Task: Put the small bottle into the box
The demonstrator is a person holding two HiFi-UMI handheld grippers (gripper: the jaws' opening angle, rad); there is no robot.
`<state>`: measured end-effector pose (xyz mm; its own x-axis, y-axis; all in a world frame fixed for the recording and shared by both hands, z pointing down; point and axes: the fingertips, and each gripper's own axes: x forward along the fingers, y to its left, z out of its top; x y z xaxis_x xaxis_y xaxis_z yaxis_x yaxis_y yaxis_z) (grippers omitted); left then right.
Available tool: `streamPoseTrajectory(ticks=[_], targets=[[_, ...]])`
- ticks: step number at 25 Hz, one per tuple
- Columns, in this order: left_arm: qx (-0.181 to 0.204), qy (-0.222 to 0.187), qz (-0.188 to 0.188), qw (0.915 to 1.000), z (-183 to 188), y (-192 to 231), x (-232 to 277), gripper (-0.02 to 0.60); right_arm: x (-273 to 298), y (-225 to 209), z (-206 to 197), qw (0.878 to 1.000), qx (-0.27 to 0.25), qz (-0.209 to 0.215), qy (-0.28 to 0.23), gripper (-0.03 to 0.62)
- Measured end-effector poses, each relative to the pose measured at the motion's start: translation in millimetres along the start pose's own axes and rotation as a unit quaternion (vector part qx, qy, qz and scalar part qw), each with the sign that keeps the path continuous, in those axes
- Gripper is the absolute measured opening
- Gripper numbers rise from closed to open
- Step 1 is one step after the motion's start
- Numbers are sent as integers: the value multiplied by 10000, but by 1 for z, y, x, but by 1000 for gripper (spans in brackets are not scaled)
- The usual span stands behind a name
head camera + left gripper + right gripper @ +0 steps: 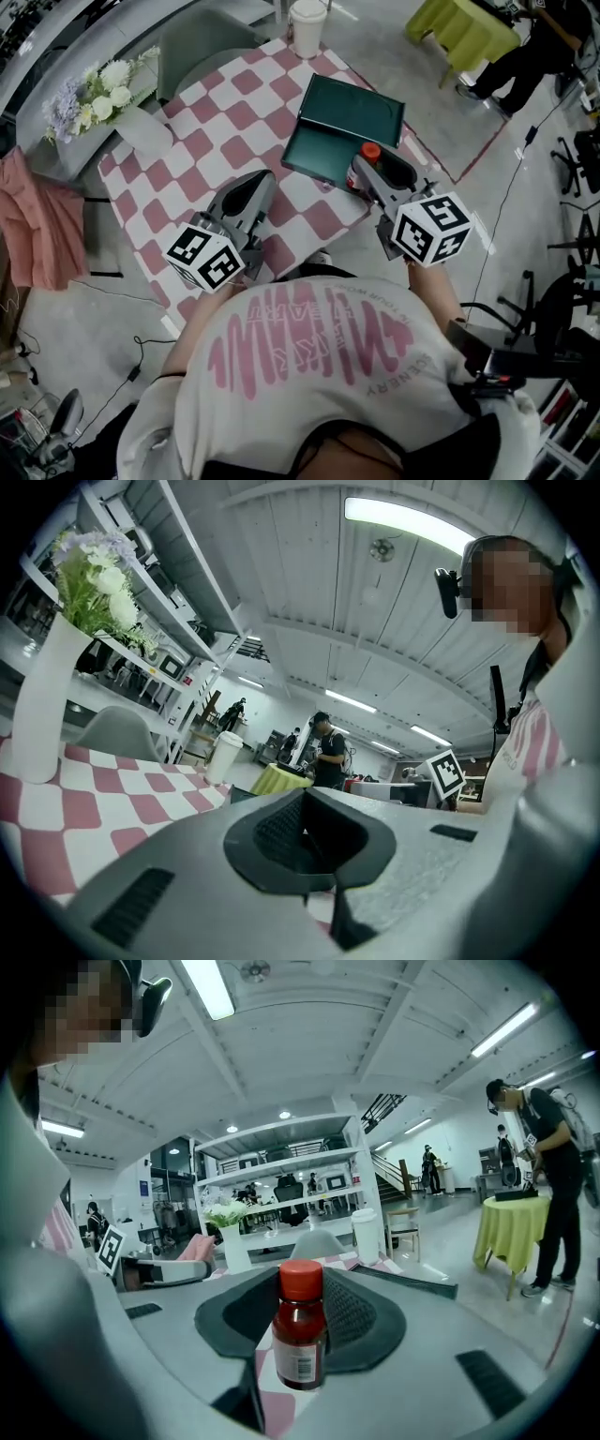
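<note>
A small bottle [300, 1335] of red liquid with an orange-red cap [371, 150] stands upright between the pads of my right gripper [302, 1314], which is shut on it. In the head view the right gripper [375, 171] holds it at the near right corner of a dark green box [342, 127] that lies on the pink-and-white checked table [216, 122]. My left gripper [253, 187] hovers over the table's near edge, left of the box. Its jaws [309, 841] are together with nothing between them.
A white paper cup [307, 26] stands at the table's far edge, and a white vase of flowers [103, 94] at its left. A grey chair [202, 42] is behind the table and a pink cloth [37, 225] hangs at left. A yellow-green table [464, 28] and a person [534, 52] are at top right.
</note>
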<state>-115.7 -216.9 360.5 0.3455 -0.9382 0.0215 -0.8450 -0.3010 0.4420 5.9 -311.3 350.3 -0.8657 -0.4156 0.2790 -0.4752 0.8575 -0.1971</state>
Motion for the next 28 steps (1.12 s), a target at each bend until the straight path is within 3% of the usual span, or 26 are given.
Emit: streamPoseTrajectory(ticks=[10,17,28], targets=[[-142,4,909,9958,-18,36,15,8,50,-29,-35,9975,154,362,588,144],[-316,144,1051,9939,-36,42,27,8,74,-37,-60,9944,19,411,969,144],[-267,62,1316,9909,-33,48,31,8,94,-42,-87,9887,-184,637,1343,144]])
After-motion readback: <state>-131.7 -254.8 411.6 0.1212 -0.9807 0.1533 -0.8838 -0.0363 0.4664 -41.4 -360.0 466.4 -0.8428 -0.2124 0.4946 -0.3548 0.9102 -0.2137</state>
